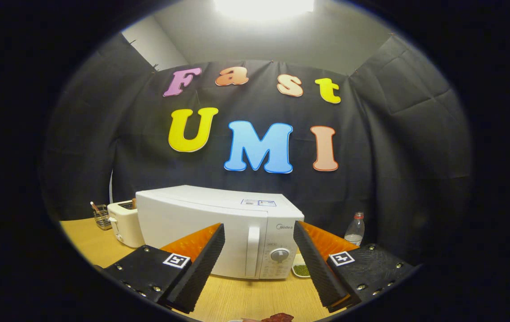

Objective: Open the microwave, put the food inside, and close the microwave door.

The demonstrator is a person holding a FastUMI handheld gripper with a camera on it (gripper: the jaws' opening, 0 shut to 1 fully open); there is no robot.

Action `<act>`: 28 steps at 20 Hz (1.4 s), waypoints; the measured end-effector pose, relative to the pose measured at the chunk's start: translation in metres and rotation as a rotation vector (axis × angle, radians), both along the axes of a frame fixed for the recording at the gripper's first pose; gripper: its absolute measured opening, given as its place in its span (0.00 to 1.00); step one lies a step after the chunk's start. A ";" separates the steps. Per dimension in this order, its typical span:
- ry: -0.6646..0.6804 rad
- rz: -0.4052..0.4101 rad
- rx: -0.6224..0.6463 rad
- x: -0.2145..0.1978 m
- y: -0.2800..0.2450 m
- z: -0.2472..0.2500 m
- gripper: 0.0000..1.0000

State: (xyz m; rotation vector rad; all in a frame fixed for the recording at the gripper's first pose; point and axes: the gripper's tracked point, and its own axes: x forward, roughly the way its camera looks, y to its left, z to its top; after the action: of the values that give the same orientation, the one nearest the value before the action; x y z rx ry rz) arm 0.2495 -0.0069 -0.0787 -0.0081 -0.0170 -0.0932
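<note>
With the microwave shut on the desk just ahead, I hold the gripper with jaws apart, empty. Opening step: next, hook the door handle.

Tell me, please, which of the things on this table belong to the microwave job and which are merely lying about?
For the job: microwave, shut, with its door handle; food below the open gripper.

Lying about: toaster, wire basket, bottle, dish of green stuff.
</note>
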 end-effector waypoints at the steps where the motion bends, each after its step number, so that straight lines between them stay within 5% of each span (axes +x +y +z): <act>1: 0.011 -0.001 0.007 0.010 -0.002 -0.007 0.97; 9: 0.110 0.041 0.072 0.080 0.002 -0.070 0.97; 11: 0.126 0.052 0.121 0.092 0.002 -0.082 0.81; 13: 0.138 0.056 0.145 0.104 0.006 -0.091 0.80; 15: 0.150 0.055 0.163 0.105 0.009 -0.097 0.44; 17: 0.145 0.043 0.141 0.099 0.009 -0.091 0.37; 19: 0.146 0.040 0.128 0.105 0.011 -0.093 0.19; 24: 0.172 0.047 0.177 0.099 0.014 -0.094 0.12; 28: 0.197 0.036 0.173 0.050 0.030 -0.093 0.12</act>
State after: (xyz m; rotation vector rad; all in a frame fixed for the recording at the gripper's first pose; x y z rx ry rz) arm 0.2996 0.0232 -0.1714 0.1559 0.1879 -0.0571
